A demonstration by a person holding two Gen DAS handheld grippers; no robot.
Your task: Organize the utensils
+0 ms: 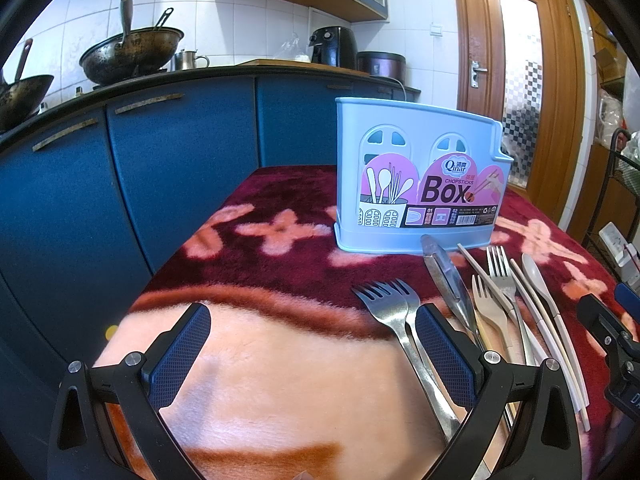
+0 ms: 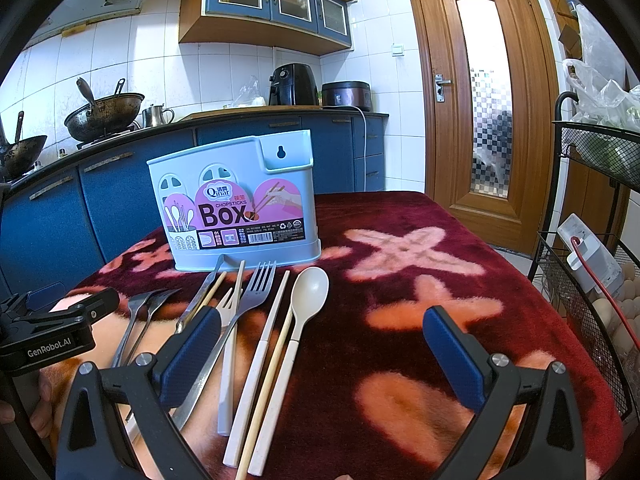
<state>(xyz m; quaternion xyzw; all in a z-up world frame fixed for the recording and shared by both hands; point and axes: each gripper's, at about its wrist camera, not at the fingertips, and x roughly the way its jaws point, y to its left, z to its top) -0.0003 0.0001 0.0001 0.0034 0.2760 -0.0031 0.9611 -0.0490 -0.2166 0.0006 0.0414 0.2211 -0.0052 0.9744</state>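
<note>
Standing upright on the far part of the blanket-covered table (image 2: 400,208), the light blue chopsticks box (image 2: 236,200) carries a pink label reading "Box" and faces both cameras. Just in front of its base, the utensils lie in a loose row with their heads pointing toward the box: two metal forks (image 1: 384,300) side by side at the left end, then a metal knife (image 2: 200,296), a small beige plastic fork (image 2: 227,312), a larger metal fork (image 2: 256,284), pale chopsticks (image 2: 264,344) and a beige spoon (image 2: 310,288) at the right end. The knife tip touches or nearly touches the box base; which cannot be told. The left gripper (image 1: 312,356) is held low over the near table edge, level, pointing toward the box, its jaws spread wide and holding nothing; its right finger overlaps the handles of the two metal forks in the left wrist view. The right gripper (image 2: 320,360) is held at a similar height just beside it, also pointing toward the box, jaws spread wide and empty, with the chopsticks and spoon handles lying below the gap. Part of a hand (image 2: 40,404) grips the left tool body at the left border of the right wrist view. Blue kitchen cabinets (image 1: 160,168) and a wooden door (image 2: 484,92) stand behind the table.
</note>
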